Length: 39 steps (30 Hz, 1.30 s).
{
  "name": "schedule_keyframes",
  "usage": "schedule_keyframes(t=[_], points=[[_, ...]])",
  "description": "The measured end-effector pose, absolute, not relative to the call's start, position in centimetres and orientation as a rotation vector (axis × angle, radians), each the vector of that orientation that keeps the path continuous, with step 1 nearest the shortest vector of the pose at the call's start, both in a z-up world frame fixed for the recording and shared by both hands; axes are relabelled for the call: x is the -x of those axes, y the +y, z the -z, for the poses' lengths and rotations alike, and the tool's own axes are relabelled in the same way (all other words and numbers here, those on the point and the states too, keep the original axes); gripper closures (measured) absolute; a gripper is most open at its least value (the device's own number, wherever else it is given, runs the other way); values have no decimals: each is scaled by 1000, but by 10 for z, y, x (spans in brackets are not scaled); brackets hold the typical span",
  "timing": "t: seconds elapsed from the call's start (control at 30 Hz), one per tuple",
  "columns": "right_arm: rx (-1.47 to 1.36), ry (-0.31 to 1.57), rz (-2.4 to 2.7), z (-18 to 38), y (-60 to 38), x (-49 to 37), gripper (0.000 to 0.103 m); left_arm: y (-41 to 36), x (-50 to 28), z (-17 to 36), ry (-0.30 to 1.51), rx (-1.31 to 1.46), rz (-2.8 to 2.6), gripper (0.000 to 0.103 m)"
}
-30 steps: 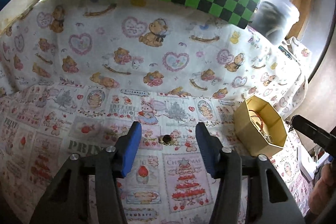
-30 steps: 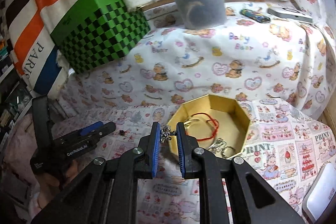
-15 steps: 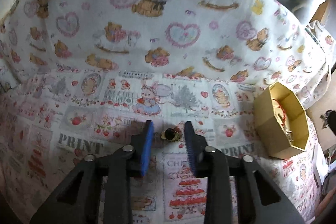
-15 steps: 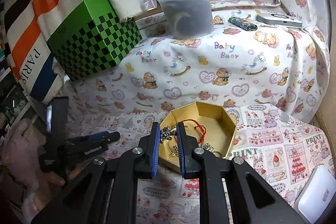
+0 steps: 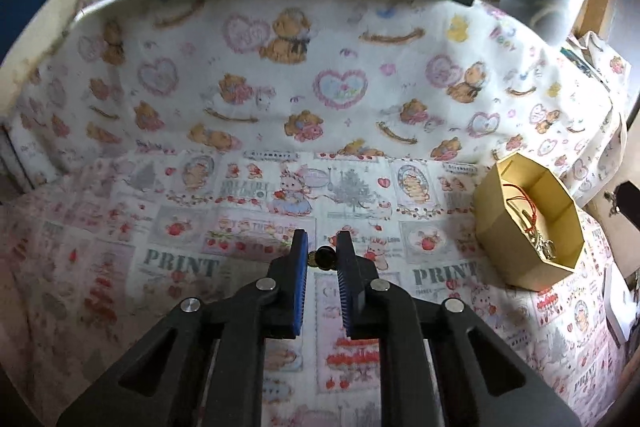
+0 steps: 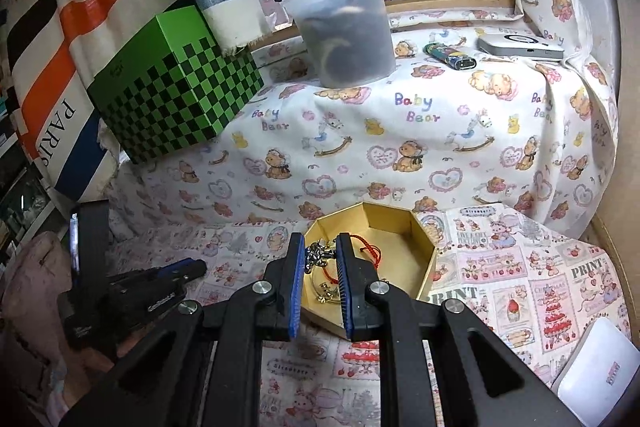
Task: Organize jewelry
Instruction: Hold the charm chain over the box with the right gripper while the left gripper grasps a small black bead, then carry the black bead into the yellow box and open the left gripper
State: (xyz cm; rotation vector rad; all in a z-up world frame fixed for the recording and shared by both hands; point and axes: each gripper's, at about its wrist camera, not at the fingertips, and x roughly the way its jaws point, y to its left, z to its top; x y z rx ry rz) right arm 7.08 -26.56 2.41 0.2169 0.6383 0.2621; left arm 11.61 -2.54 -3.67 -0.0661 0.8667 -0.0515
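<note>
Two grips at once: my left gripper (image 5: 323, 257) has its blue pads drawn narrow around a small gold ring with a dark stone (image 5: 325, 256), and the pads look to be pinching it just above the printed cloth (image 5: 180, 235). I judge it held, though the ring is tiny and I cannot see whether it has left the fabric. My right gripper (image 6: 318, 257) is closed on a silvery cluster charm (image 6: 316, 255), which hangs over the near edge of the gold octagonal box (image 6: 424, 267). Inside the box lie a red cord bracelet (image 6: 366, 251) and some small metal pieces (image 6: 326, 293).

From the left wrist view the box sits well off to the right of the ring, near the edge of the cloth. Behind it all stand the green checkered box (image 6: 176, 95) and a lidded plastic tub (image 6: 340, 31) on the raised ledge.

What worries me: the ring is caught only at the very pad tips, so a tilt on the carry could flip it out onto the busy print, where I would struggle to find it. If the charm is released this close to the rim, it could catch the wall and fall outside
</note>
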Motion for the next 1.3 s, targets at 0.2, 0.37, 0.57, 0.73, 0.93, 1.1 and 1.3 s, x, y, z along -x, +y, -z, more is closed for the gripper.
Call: schedule_keyframes(t=[0.2,0.37,0.57,0.73,0.93,1.1,1.3], points=[[-230,629,-259,-26,-269,-68,86,-26,-99,19,806,61,67,90],[-251,613,-269,-33,-274,-65,86,-30,-83,-7,722,63,167,90],[-268,581,-271,-41,-279,-59,86,-59,-77,-44,684,120,282,90],[-295,559,-257,-45,-289,-57,86,-84,-77,-74,649,136,326,90],[-354,563,-222,-41,-310,-65,86,-108,-85,-69,651,117,346,90],[-388,579,-210,-35,-318,-71,86,-110,-96,-36,707,121,343,90],[-404,630,-239,-25,-311,-79,86,-115,-97,-9,731,128,370,90]])
